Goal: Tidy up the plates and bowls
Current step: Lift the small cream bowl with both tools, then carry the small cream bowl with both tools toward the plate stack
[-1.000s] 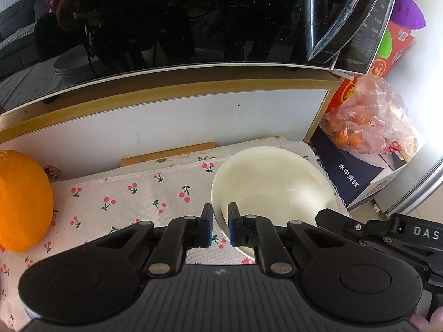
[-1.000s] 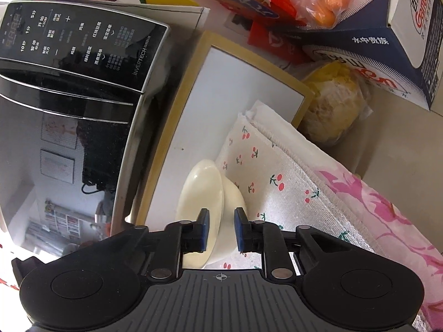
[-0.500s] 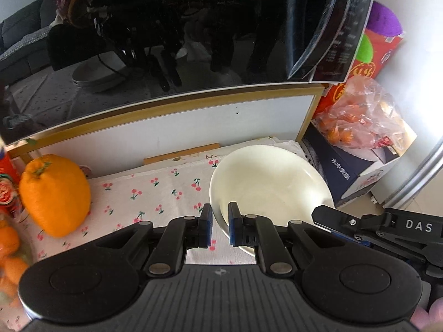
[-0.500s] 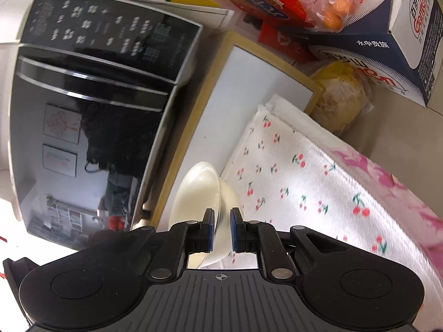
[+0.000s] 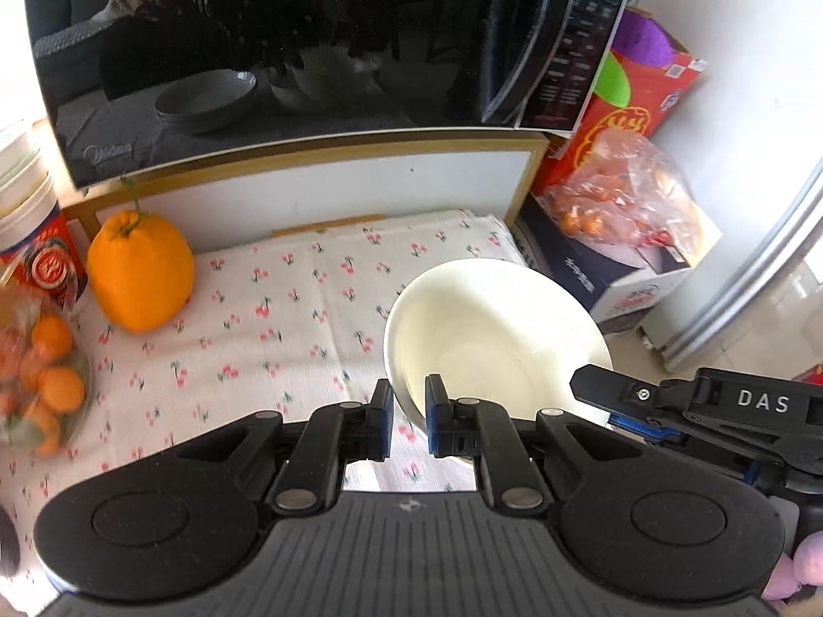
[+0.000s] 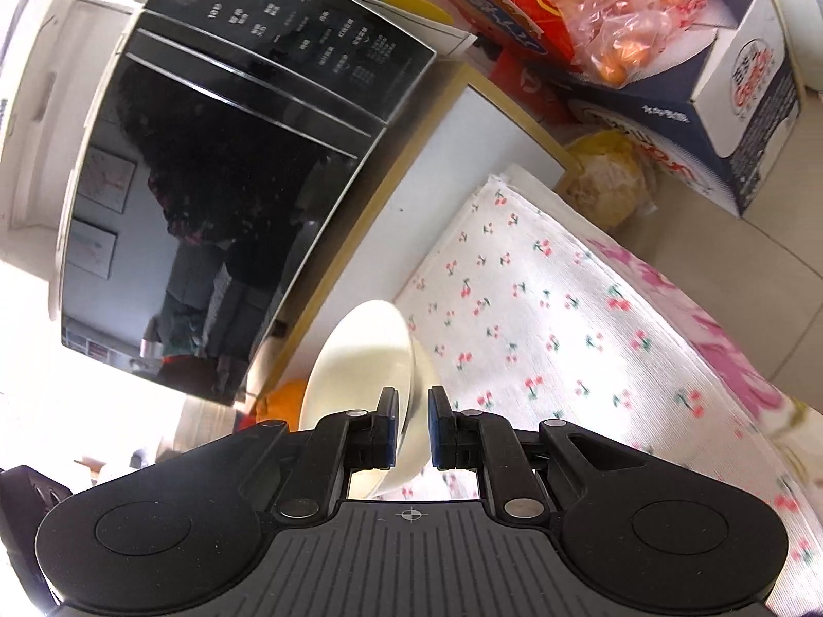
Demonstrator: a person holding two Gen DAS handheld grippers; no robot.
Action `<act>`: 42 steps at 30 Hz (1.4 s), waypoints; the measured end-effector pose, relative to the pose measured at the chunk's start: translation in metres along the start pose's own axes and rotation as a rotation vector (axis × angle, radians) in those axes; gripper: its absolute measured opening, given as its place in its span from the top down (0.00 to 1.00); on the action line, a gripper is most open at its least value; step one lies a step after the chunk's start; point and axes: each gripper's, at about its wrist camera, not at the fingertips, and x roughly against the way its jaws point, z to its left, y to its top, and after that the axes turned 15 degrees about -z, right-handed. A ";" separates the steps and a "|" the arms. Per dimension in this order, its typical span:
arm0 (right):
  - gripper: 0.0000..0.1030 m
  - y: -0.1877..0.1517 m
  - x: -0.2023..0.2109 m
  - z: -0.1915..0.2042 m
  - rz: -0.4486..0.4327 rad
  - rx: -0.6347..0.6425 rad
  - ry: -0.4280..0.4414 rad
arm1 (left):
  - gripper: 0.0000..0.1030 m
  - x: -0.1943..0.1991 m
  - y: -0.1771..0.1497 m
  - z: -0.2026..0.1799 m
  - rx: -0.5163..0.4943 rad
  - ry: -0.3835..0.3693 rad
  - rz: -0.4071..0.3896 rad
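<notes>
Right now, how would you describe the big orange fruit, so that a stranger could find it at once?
Look below the black microwave, on the cherry-print cloth. The big orange fruit stands at the cloth's left end, far from the cream bowl. It is much larger than the small oranges beside it.

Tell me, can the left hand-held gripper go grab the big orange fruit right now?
Probably not yet. The left hand-held gripper is shut on the rim of the cream bowl, so it is busy. The big orange fruit sits in the open on the cherry cloth, so the way there looks free once the bowl is released.
</notes>
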 end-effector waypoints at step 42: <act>0.87 -0.057 0.087 0.005 0.078 0.170 -0.190 | 0.88 0.066 -0.068 -0.023 -0.064 -0.077 0.078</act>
